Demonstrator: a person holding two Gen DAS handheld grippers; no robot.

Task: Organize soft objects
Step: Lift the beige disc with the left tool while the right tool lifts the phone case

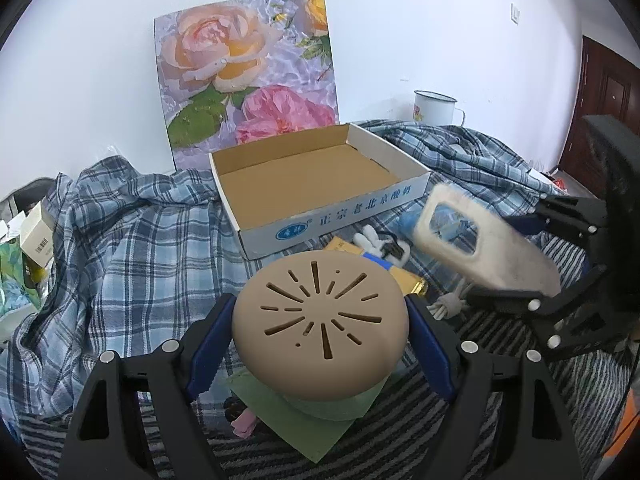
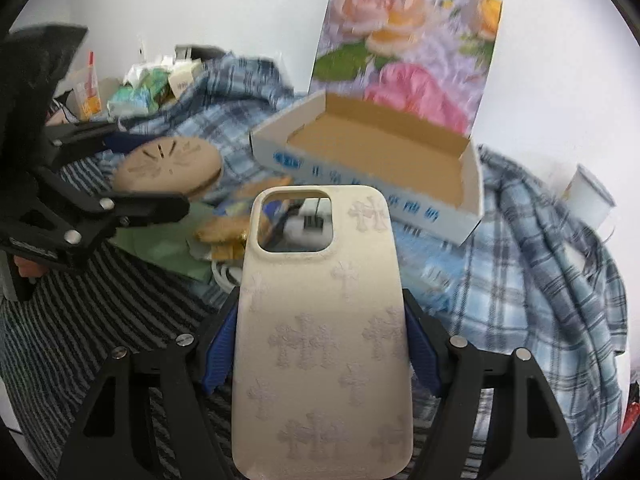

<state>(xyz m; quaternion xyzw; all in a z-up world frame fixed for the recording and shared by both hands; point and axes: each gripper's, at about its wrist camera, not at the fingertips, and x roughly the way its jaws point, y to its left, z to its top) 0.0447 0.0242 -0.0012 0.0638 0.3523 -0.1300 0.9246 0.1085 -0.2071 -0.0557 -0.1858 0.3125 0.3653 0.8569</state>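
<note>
My left gripper (image 1: 320,328) is shut on a round beige soft pad with slits (image 1: 320,320), held above the bed; the pad also shows in the right wrist view (image 2: 168,168). My right gripper (image 2: 320,340) is shut on a cream phone case with cross patterns (image 2: 324,340), also seen in the left wrist view (image 1: 480,248). An open, empty cardboard box (image 1: 320,176) lies on the plaid blanket ahead of both grippers; in the right wrist view the box (image 2: 376,160) is beyond the case.
A green sheet (image 1: 320,420), a yellow packet (image 1: 400,276), a white plush toy (image 1: 384,244) and a cord lie on the bed. A floral panel (image 1: 248,72) leans on the wall. An enamel mug (image 1: 434,106) stands far right. Cartons (image 1: 36,236) sit left.
</note>
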